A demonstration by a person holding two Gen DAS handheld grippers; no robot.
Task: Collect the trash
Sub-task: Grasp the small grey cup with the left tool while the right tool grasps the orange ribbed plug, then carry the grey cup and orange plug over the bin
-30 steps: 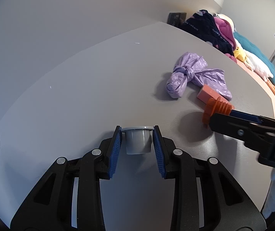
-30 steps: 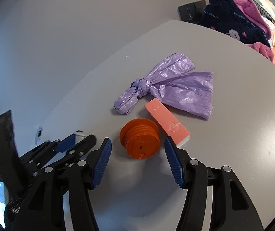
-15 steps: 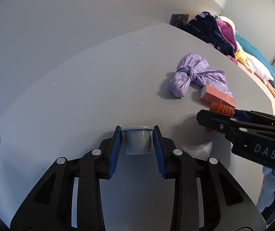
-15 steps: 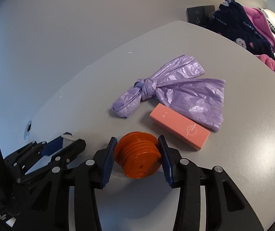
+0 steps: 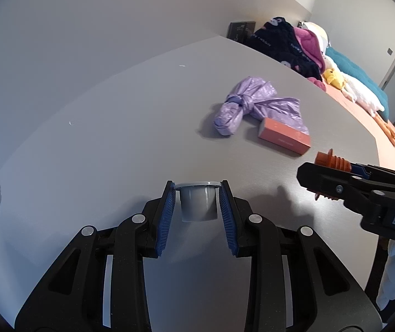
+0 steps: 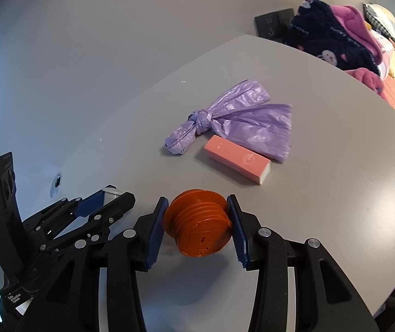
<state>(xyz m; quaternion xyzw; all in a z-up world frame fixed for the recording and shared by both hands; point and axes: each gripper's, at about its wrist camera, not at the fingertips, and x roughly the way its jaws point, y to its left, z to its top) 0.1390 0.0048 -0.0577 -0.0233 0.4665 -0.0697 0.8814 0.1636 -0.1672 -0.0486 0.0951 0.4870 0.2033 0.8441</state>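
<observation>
Right wrist view: I am gripping the orange threaded cap (image 6: 198,222) between both pads of my right gripper (image 6: 197,228), ridged side walls squeezed, cap seeming clear of the table (image 6: 335,193) w/ its shadow below. Left wrist view: I am clamping the small grey cup (image 5: 198,203) in my left gripper (image 5: 197,207), pads pressing just under its rim, cup upright. Both claws are thus loaded w/ one item each.

Remaining trash: the knotted purple bag (image 6: 233,121) is lying mid-table toward the far edge; the pink box (image 6: 237,159) is touching the bag's near side, approx. parallel to it. Soft toys and clothing (image 6: 335,36) are piled at the far right corner; not trash, I judge.

Doing this step well, as I judge it:
- I am keeping the squeeze on the cap steady; the ridges give bite, but the cap is round and could roll out if I tilt it.
- I am holding the cup rim-up so the taper does not slip down thru the pads.
- I am keeping the two claws apart while carrying; they are near each other over the table's near edge.
- No bin is in view, so the drop point cannot be told; the bag may be meant to serve.
</observation>
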